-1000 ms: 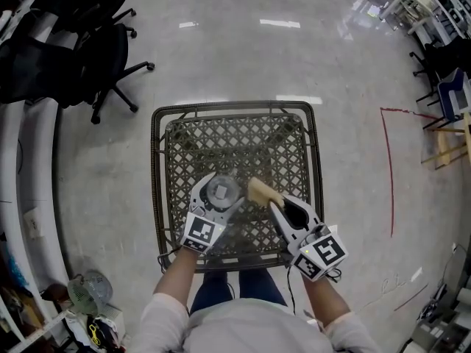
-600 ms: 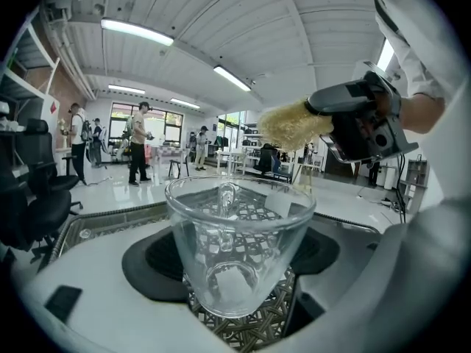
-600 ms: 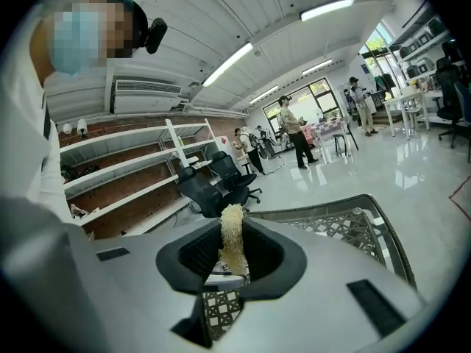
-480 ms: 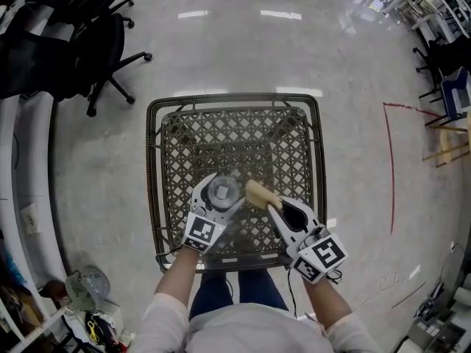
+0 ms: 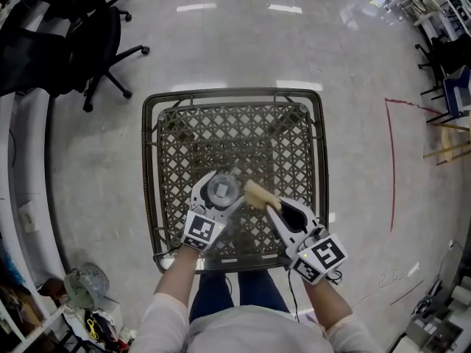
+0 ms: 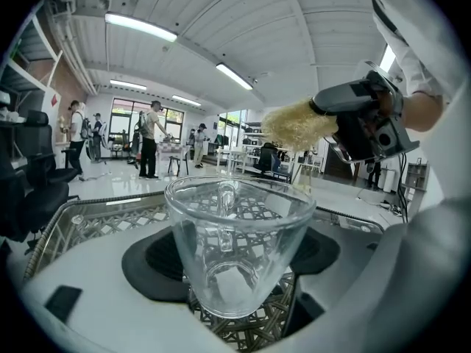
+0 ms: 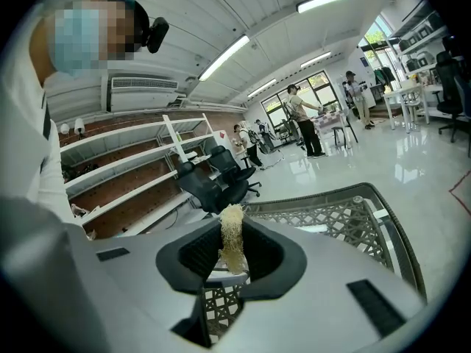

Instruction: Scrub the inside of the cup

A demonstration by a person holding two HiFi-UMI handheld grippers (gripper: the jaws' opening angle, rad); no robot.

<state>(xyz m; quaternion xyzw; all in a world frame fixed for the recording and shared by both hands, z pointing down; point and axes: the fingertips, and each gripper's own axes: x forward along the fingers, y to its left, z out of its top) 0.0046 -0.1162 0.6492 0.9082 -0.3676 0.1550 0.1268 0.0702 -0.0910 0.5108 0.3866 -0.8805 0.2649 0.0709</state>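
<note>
A clear glass cup [image 6: 234,248] with a handle on its far side stands upright between the jaws of my left gripper [image 5: 219,195], which is shut on it above the wicker table [image 5: 165,168]. In the head view the cup [image 5: 221,190] shows from above, its mouth open. My right gripper [image 5: 276,206] is shut on a tan loofah sponge [image 5: 260,195], which sits just right of the cup's rim, outside the cup. The same sponge [image 7: 232,239] stands as a thin strip between the right jaws, and it appears in the left gripper view as the sponge [image 6: 299,123] above and right of the cup.
The square wicker table has a metal rim [image 5: 232,93] and stands on a glossy floor. Black office chairs [image 5: 70,46] are at the far left. A red line [image 5: 390,160] marks the floor on the right. Several people stand far off in the room [image 6: 151,138].
The grippers, cup and sponge keep the same pose relative to each other. The head view has shifted slightly, so the table sits a little higher in the picture.
</note>
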